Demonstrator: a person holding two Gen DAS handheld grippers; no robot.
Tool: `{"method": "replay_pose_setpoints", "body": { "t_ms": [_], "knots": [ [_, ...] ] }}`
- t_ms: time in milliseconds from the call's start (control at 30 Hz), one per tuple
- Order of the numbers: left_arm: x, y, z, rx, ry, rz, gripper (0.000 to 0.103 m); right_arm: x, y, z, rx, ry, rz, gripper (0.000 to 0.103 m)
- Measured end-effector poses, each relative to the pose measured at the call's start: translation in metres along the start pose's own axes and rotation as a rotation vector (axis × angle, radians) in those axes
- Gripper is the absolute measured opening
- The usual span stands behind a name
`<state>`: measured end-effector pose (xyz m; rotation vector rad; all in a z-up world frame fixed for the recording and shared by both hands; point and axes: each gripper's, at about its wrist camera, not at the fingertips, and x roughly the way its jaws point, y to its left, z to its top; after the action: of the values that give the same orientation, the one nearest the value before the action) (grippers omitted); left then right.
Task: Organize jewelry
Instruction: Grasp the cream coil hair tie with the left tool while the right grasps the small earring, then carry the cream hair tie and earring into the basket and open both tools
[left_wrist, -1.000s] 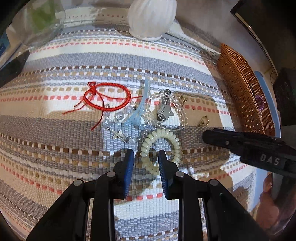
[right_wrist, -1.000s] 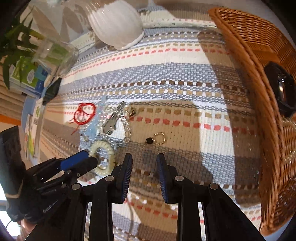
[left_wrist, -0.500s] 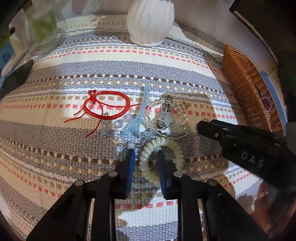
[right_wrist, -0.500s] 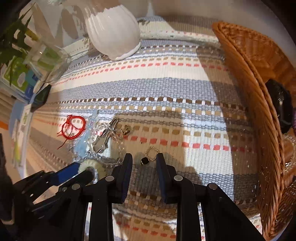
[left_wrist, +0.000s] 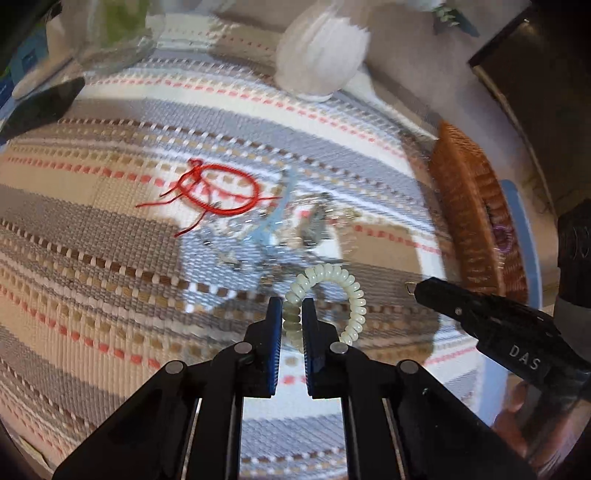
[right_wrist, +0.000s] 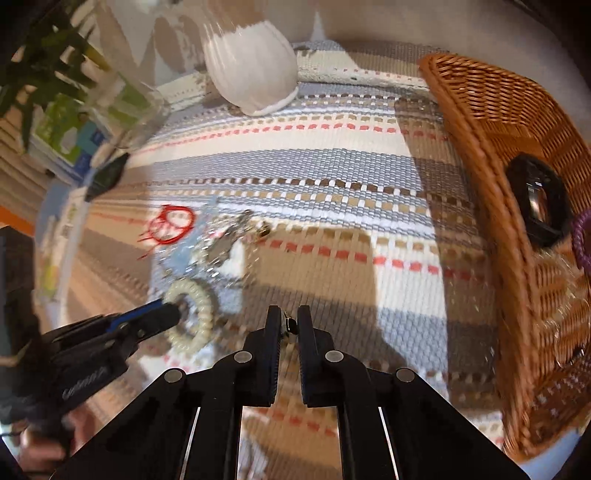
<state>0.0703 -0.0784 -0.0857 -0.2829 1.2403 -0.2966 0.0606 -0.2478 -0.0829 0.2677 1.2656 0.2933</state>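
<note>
On mat | left tongs (left_wrist: 291, 317) now clamp coil bracelet (left_wrist: 325, 295) | right tongs (right_wrist: 287, 328) closed on charm (right_wrist: 290, 326)

Coarse woven cloth mat (left_wrist: 110, 258), rough wicker basket (right_wrist: 491, 140), seemingly glossy plastic coil bracelet (left_wrist: 351, 291).

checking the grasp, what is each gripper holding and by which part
Left gripper pinches the cream coil bracelet by its near-left arc. Right gripper pinches a small dark-beaded piece; which part cannot be told.

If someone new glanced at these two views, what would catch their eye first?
Probably the left gripper shut on the cream coil bracelet at the near edge of the jewelry tangle. Next, the red cord bracelet lying left of that tangle on the striped mat, and the wicker basket on the right holding a black watch.
</note>
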Motion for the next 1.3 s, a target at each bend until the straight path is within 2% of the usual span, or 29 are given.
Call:
{"method": "replay_pose_setpoints", "body": {
  "t_ms": [267, 433, 667, 867, 1033, 1300],
  "knots": [
    [-0.034, -0.053, 0.012, 0.089, -0.053, -0.079, 0.009, -0.074, -0.023, -0.009, 0.038, -0.082, 0.043, 0.008],
    [-0.040, -0.101, 0.037, 0.183, -0.080, -0.109, 0.009, -0.118, -0.057, -0.002, 0.101, -0.172, 0.022, 0.008],
    [-0.036, -0.142, 0.059, 0.248, -0.088, -0.139, 0.009, -0.159, -0.111, -0.002, 0.191, -0.250, -0.048, 0.008],
    [-0.008, -0.184, 0.063, 0.331, -0.055, -0.184, 0.009, -0.160, -0.150, -0.006, 0.277, -0.243, -0.093, 0.008],
    [0.032, -0.220, 0.054, 0.403, 0.020, -0.209, 0.009, -0.151, -0.167, -0.012, 0.306, -0.211, -0.112, 0.009],
    [0.052, -0.228, 0.042, 0.421, 0.058, -0.196, 0.009, -0.132, -0.169, -0.014, 0.303, -0.169, -0.113, 0.009]
  ]
}}
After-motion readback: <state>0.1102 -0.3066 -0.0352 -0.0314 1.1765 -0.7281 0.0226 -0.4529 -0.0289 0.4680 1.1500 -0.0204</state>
